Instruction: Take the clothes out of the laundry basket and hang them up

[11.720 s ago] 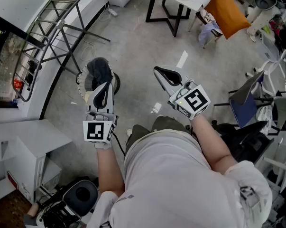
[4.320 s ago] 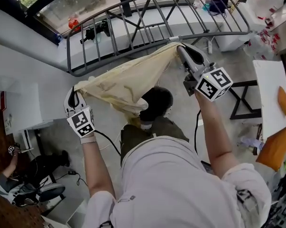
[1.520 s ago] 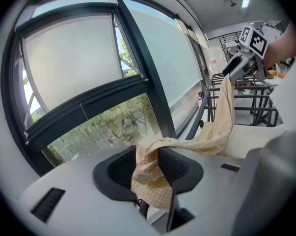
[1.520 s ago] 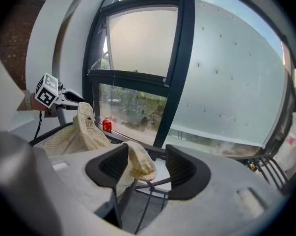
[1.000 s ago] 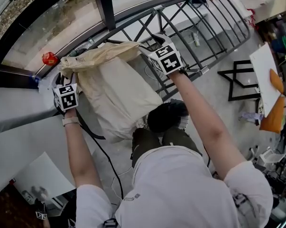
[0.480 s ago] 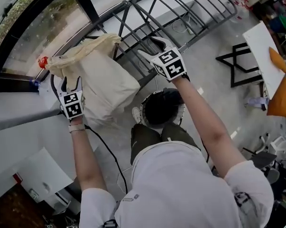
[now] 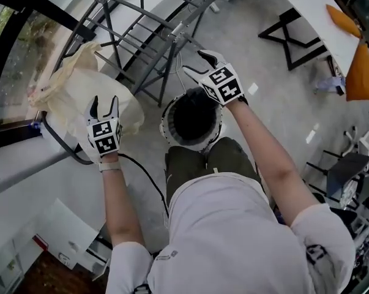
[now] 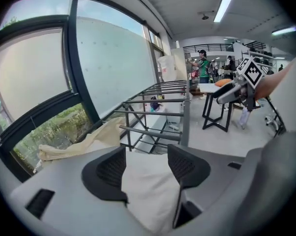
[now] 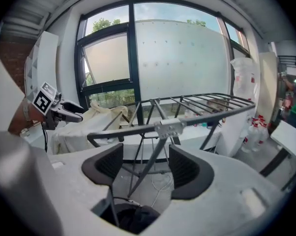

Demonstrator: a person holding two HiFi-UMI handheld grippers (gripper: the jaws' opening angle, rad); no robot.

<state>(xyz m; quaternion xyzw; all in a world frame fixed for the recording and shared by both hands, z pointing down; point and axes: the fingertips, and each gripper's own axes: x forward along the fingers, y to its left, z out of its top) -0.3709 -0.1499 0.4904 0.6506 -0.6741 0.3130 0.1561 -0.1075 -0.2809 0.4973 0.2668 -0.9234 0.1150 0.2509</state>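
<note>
- Cloth (image 7: 80, 90): cream, draped over the end of the rack (image 7: 147, 41) at the upper left of the head view. A second ago both grippers were at its top edge; now neither holds it and it hangs by its own weight.
- Left gripper (image 7: 104, 101): jaws wide apart, clamping nothing. It hovers just over the hanging face of the cloth, which shows through the gap in the left gripper view, and has drawn down and away from the top edge.
- Right gripper (image 7: 196, 63): jaws wide apart and empty. It has swung off the rack to the frame centre, above the far rim of the basket (image 7: 166, 124); the right gripper view shows only rack bars and the basket beyond its jaws.
- Dark clothes (image 7: 193, 116): lying in the basket, untouched, directly in front of the person's legs.
- Reading: hanging of the first piece appears complete. Both grippers are free, so the next step is judged to be a reach into the basket for the dark clothes.
</note>
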